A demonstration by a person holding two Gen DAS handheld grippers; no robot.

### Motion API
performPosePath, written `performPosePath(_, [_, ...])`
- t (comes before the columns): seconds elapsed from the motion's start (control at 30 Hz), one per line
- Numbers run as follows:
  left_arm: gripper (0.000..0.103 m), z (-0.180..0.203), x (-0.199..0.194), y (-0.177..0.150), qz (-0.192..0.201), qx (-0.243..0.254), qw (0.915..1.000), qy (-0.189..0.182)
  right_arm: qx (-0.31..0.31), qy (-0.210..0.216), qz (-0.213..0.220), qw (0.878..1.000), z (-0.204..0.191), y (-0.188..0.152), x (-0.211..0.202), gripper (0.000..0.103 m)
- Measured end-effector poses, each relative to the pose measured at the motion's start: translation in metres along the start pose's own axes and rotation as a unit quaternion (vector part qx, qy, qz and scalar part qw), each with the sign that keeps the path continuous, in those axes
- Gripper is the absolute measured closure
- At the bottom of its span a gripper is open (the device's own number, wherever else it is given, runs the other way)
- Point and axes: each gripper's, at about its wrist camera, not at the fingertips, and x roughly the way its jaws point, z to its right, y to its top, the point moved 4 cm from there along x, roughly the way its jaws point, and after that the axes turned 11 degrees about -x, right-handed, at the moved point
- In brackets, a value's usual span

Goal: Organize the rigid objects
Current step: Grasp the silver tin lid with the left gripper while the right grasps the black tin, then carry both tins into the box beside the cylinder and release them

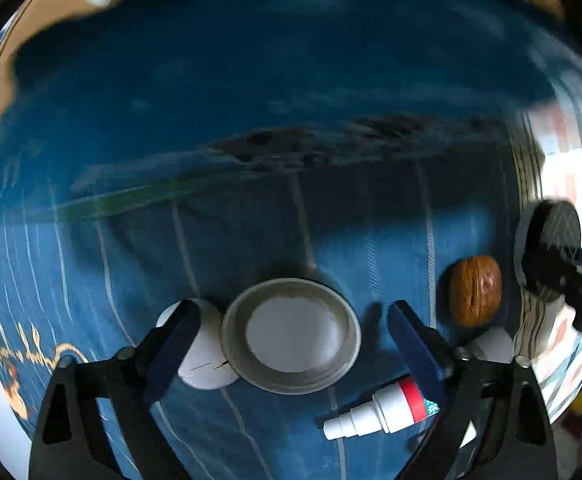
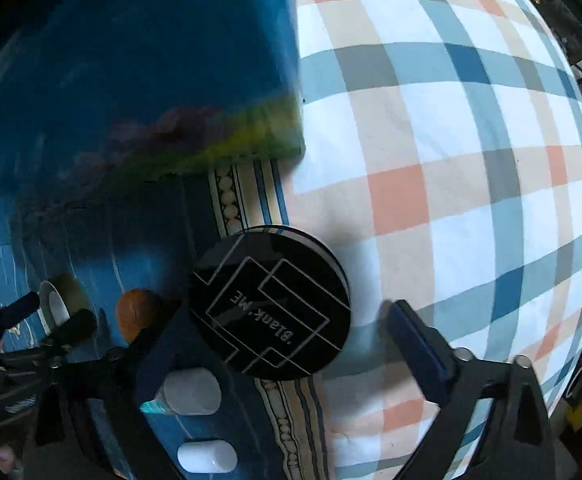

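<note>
The blue cloth point(image 1: 251, 80) carries thin pale stripes, a green band and a dark smudged patch, with orange script near its left edge. At its border runs a cream and navy beaded trim point(image 2: 227, 196). Beside it, the checked cloth point(image 2: 451, 160) is plaid in white, beige, orange, grey and blue. The round compact point(image 2: 271, 304) is glossy black with thin pale line-work and the lettering "Blank ME". The metal lid point(image 1: 291, 334) is grey with a white centre. The walnut point(image 1: 476, 290) is warm brown. The small bottle point(image 1: 375, 410) is white with a red band and a green-printed label. Both grippers' jaws wear dark blue pads on black frames.
</note>
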Motion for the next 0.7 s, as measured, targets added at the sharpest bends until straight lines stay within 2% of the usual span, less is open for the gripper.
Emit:
performPosePath(0.03, [0.038,0.004,0.000,-0.003,0.000,0.007,1.0000,0.003,0.000,0.003,0.000,1.000,-0.001,-0.001,0.001,0.014])
performPosePath(0.07, [0.040,0.007,0.002,-0.007,-0.008,0.009,0.9999,0.001,-0.001,0.004,0.000,1.000,-0.001,-0.001,0.001,0.017])
performPosePath(0.1, [0.040,0.009,0.002,-0.011,-0.014,0.006,0.9998,-0.011,-0.004,0.007,-0.003,1.000,-0.003,-0.004,0.002,0.023])
performPosePath(0.23, [0.040,0.009,0.001,-0.028,-0.019,0.006,0.9997,-0.012,-0.008,0.011,-0.018,1.000,-0.005,-0.017,0.005,0.023])
performPosePath(0.4, [0.040,-0.009,0.004,-0.055,-0.048,-0.052,0.9957,-0.061,-0.019,0.016,-0.047,0.999,0.003,-0.049,0.011,0.023])
performPosePath(0.47, [0.036,-0.015,0.009,-0.062,-0.066,-0.077,0.9908,-0.089,-0.021,0.019,-0.053,0.998,0.005,-0.063,0.013,0.023])
performPosePath(0.5, [0.035,-0.017,0.008,-0.062,-0.063,-0.087,0.9892,-0.100,-0.020,0.021,-0.054,0.998,0.005,-0.066,0.013,0.023])
performPosePath(0.63, [0.030,-0.015,0.010,-0.062,-0.085,-0.104,0.9851,-0.107,-0.002,0.029,-0.060,0.998,0.007,-0.076,0.021,0.022])
performPosePath(0.7, [0.025,-0.014,0.012,-0.062,-0.094,-0.107,0.9836,-0.111,0.003,0.029,-0.058,0.998,0.006,-0.078,0.024,0.018])
